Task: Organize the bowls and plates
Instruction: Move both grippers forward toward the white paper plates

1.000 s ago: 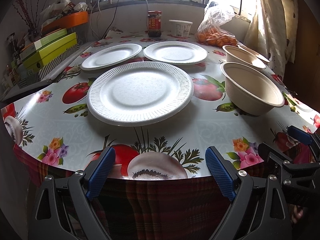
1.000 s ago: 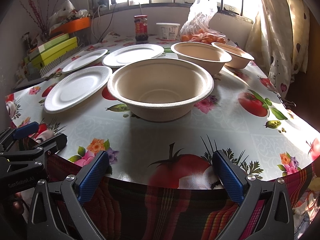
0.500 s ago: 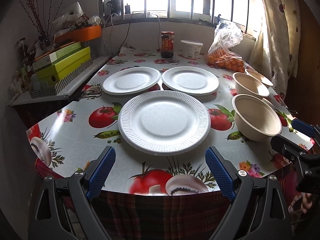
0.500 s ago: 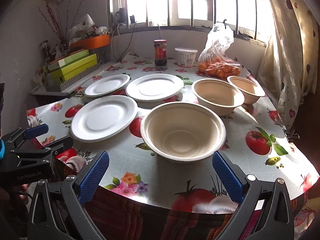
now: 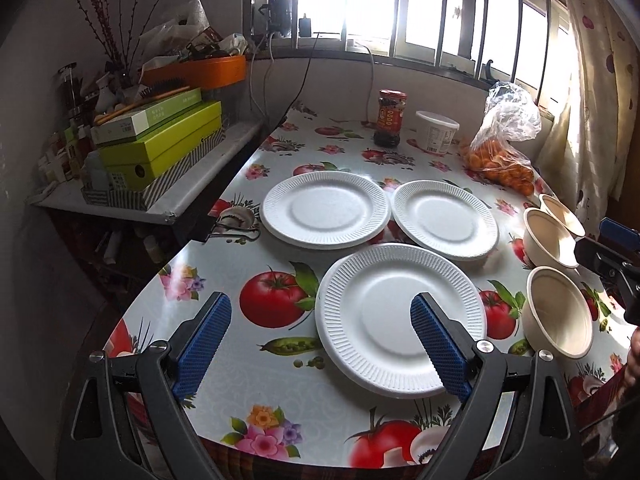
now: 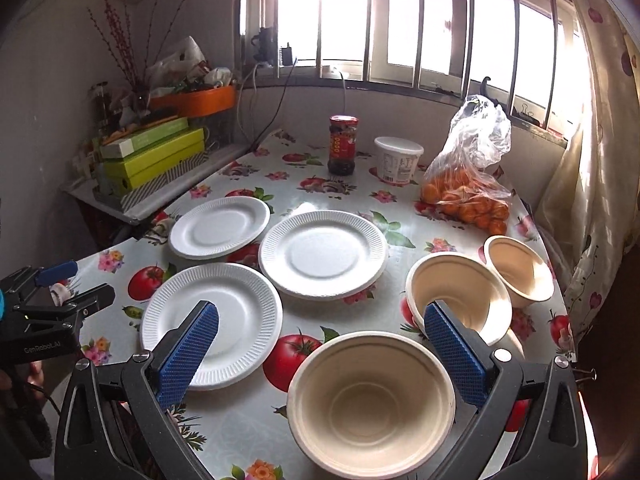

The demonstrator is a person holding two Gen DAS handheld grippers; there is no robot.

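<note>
Barred window (image 6: 400,20) glaring; patterned curtain (image 6: 596,160) right; cluttered side shelf (image 5: 160,200) left.

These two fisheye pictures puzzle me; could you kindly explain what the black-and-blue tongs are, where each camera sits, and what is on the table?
No robot here: a person holds hand-held tongs in each hand, each with a camera looking along its two blue-padded fingers. One picture looks from the left tongs, over the nearest white plate. The other looks from the right tongs, over the nearest beige bowl. On the floral tablecloth lie three plates, three bowls, a jar, a tub and bagged oranges. Both tongs are open and hold nothing.
</note>
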